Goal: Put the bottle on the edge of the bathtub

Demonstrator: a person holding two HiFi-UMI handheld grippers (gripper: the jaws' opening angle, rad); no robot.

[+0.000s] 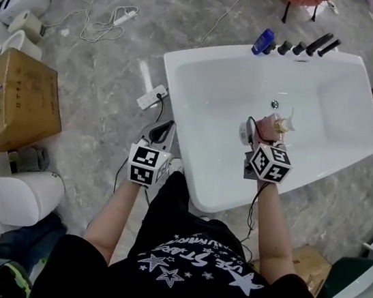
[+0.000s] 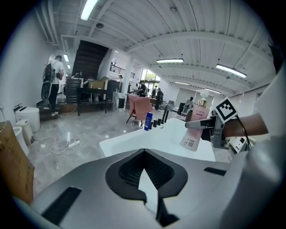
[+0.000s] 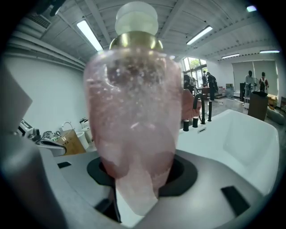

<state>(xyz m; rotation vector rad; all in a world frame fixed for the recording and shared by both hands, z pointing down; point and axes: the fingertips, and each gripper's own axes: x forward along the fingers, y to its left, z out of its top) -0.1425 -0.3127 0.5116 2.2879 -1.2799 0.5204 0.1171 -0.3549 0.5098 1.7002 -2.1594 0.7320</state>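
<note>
A pink translucent bottle (image 1: 273, 126) with a gold collar and pale pump top hangs over the inside of the white bathtub (image 1: 175, 64), near its front rim. My right gripper (image 1: 264, 133) is shut on it. In the right gripper view the bottle (image 3: 134, 103) fills the middle, standing upright between the jaws of the right gripper (image 3: 138, 176). My left gripper (image 1: 160, 131) hovers over the floor by the tub's front left corner, shut and holding nothing. From the left gripper view, past the left gripper (image 2: 145, 174), the bottle (image 2: 193, 134) shows above the tub (image 2: 134, 141).
A blue bottle (image 1: 263, 41) and several black tap fittings (image 1: 312, 45) stand on the tub's far rim. On the floor lie a power strip (image 1: 151, 96) with cables, a cardboard box (image 1: 17, 104) and white toilet parts (image 1: 25, 196). People stand far off (image 2: 53, 85).
</note>
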